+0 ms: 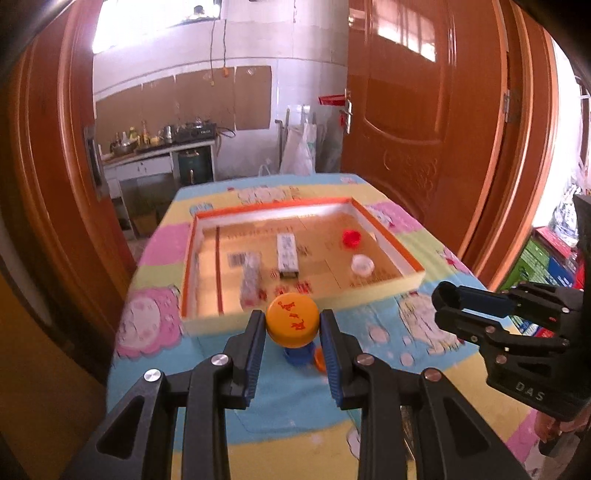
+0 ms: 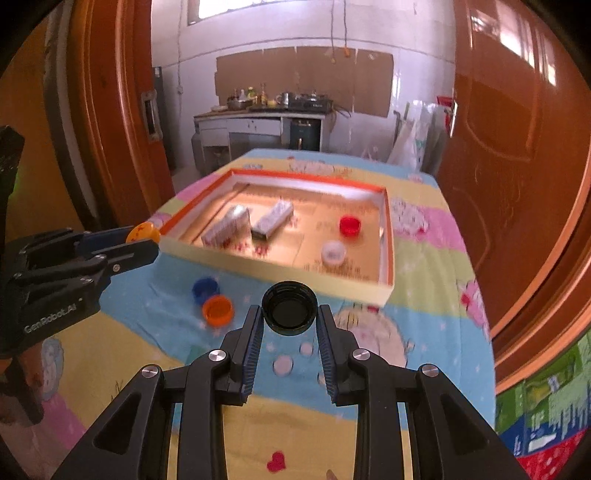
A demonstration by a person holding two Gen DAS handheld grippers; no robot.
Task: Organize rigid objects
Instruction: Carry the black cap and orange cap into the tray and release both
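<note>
Daylight is admitted through a high window [image 1: 159,22] at the back, blown out to white; glare is thrown across the glossy wooden doors [image 2: 517,110]. Strong fisheye bending and dark vignetted corners are seen in both views; the patterned tablecloth [image 1: 155,325] is smeared by motion blur; colours are cast warm.

The left gripper [image 1: 293,328] is built of matte black plastic links with triangular cut-outs, joined by round silver screws. Its two fingers carry ribbed blue pads [image 1: 256,354] on their inner faces. Seen from the right wrist view, at nine o'clock, its black housing bears pale lettering reading "GenRobot.AI".

The right gripper [image 2: 289,321] has the same make: black linked arms, silver screws, blue ribbed pads [image 2: 251,360]. From the left wrist view, at three o'clock, its black body shows small dark bolts and raised letters "DAS".
</note>
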